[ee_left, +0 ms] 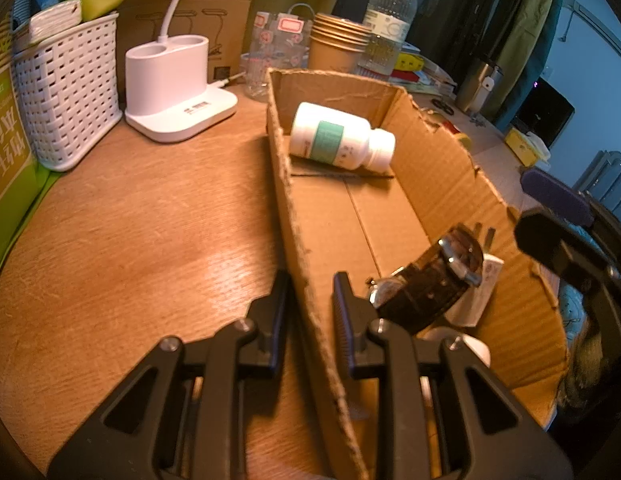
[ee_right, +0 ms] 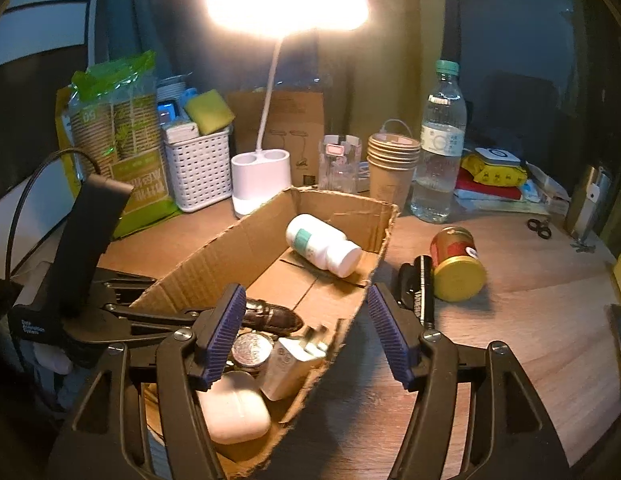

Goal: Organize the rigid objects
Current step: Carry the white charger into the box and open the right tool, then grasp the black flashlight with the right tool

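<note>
A: The left hand-held gripper (ee_left: 308, 312) is clamped on the left wall of the cardboard box (ee_left: 294, 216), one pad outside and one pad inside. It keeps the box in place on the table (ee_left: 150, 232).

B: And the right hand-held gripper (ee_right: 306, 332)?

A: Its jaws stand apart with nothing between the pads. It hovers above the near right corner of the box. Inside the box I see a white pill bottle (ee_right: 322, 246) lying on its side at the far end, and at the near end a wristwatch (ee_right: 266, 316), a white charger plug (ee_right: 290, 364) and a small white case (ee_right: 234, 412), all close together.

B: What is still outside?

A: A jar with a yellow lid (ee_right: 458, 264) on its side and a black marker (ee_right: 424, 292), both on the table just to the right of the box. I think one of these comes next.

B: What can go wrong?

A: The jar is round and lies on its side, so it may roll away if a pad pushes it before both pads close. The marker is thin and touches a black clip, so the grip may take both or slip. Also the box wall is torn and soft; if the left grip pulls, the wall may bend and the box may turn.
</note>
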Demonstrator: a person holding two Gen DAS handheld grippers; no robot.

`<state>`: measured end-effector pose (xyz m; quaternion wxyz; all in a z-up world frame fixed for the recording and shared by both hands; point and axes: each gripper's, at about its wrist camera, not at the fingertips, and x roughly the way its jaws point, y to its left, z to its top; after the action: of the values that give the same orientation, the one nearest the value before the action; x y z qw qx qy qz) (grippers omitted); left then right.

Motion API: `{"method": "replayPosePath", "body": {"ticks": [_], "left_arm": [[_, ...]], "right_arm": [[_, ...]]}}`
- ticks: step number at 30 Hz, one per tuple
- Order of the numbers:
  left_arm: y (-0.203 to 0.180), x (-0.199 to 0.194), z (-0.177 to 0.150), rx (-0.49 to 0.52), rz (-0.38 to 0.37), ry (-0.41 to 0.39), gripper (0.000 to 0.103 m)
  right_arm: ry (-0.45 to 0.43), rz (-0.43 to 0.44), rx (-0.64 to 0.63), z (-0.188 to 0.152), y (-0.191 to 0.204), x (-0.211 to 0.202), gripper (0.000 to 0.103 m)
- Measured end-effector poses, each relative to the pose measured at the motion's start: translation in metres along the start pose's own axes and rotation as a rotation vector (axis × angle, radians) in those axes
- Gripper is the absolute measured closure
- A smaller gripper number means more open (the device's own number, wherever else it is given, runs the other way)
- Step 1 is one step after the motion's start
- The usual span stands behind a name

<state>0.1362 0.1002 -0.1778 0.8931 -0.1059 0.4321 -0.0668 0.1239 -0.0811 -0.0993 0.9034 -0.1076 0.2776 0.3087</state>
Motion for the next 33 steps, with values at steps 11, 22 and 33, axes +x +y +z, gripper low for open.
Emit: {"method": "replayPosePath", "body": {"ticks": [11, 22, 33], "left_arm": [[0.0, 0.0, 0.0, 0.0, 0.0, 0.0, 0.079], [0.0, 0.0, 0.0, 0.0, 0.0, 0.0, 0.079], [0.0, 0.0, 0.0, 0.0, 0.0, 0.0, 0.079]], "right_arm": [[-0.02, -0.099, 0.095, -0.002, -0.043, -0.009, 0.036], [0.01, -0.166, 0.141, -0.013, -0.068, 0.002, 0.036], [0.061, -0.18, 0.159, -0.019, -0.081, 0.023, 0.036]]}}
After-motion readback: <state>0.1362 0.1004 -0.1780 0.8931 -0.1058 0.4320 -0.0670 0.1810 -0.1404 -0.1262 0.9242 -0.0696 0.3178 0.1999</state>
